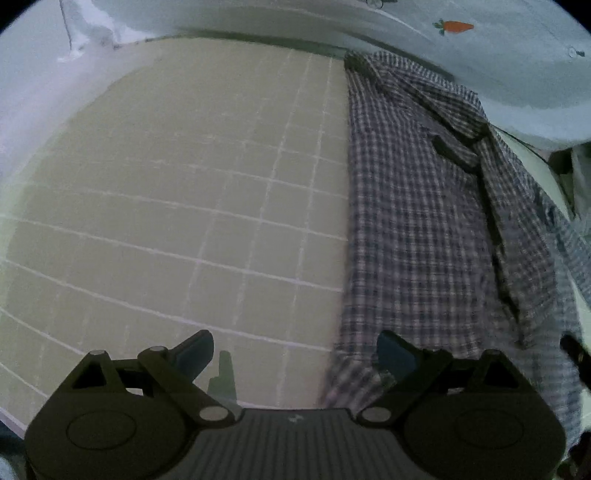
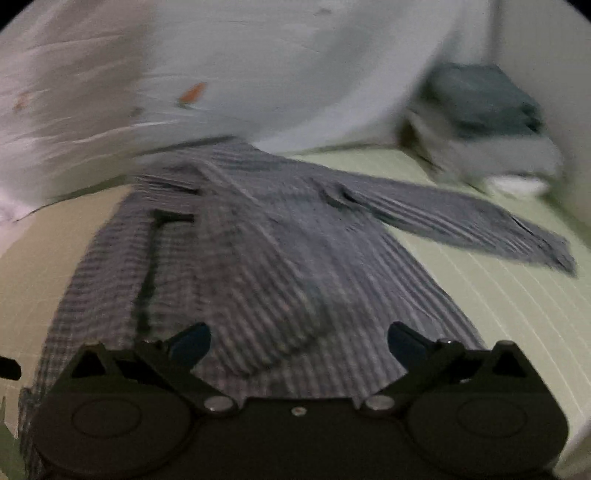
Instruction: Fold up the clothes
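A blue-and-white checked shirt (image 1: 424, 221) lies spread on the green gridded mat (image 1: 184, 184), filling the right half of the left wrist view. My left gripper (image 1: 295, 354) hangs open over the mat, its right finger just above the shirt's near left hem, nothing between its jaws. In the right wrist view the same checked shirt (image 2: 258, 251) lies flat, one sleeve (image 2: 480, 225) stretched out to the right. My right gripper (image 2: 299, 343) stands wide open above the shirt's near hem, with cloth below but none pinched.
A pale sheet with a carrot print (image 1: 456, 26) hangs along the mat's far edge. A stack of folded clothes (image 2: 484, 122) sits at the far right corner of the mat (image 2: 498, 314). Bare mat lies to the left of the shirt.
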Demonstrator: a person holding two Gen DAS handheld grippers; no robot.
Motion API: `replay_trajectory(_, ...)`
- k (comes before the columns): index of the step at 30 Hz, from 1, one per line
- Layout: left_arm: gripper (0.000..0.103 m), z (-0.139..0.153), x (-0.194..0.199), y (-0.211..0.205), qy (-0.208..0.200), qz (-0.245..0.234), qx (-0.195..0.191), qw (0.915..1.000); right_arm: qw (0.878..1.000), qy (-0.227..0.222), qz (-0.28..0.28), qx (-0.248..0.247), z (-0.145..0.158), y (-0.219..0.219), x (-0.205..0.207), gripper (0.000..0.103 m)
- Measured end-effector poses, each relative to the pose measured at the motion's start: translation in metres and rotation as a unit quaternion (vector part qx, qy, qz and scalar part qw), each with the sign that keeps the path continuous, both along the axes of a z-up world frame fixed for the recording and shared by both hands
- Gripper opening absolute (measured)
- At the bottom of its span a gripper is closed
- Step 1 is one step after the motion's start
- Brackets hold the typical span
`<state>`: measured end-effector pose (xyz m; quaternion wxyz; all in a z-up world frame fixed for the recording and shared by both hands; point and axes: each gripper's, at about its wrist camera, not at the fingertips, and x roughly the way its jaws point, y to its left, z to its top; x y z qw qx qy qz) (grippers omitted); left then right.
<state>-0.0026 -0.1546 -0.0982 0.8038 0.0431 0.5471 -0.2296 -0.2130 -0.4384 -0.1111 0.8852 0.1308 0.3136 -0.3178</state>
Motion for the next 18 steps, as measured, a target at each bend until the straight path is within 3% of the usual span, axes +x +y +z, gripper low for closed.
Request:
replay_trajectory(4, 0.095, 0.005, -0.008, -0.029, -0.007, -0.024, -0.004, 0.9997, 0.999, 0.015, -0.03, -0.016, 0.009, -0.008, -0.026, 0.103)
replay_trajectory(9, 0.095, 0.009, -0.03, -0.073, -0.029, -0.044, -0.001, 0.9986, 0.995, 0.009, -0.104, 0.008, 0.001, -0.051, -0.056, 0.103)
replay_trajectory(14, 0.095, 0.008, -0.052, -0.139, -0.049, -0.018, -0.005, 0.9986, 0.993, 0.036, -0.108, 0.011, -0.016, -0.111, -0.073, 0.103)
replay_trajectory(18, 0.095, 0.005, -0.077, -0.192, -0.042, 0.008, -0.047, 0.998, 0.995, 0.052, -0.081, 0.01, -0.021, -0.176, -0.085, 0.103)
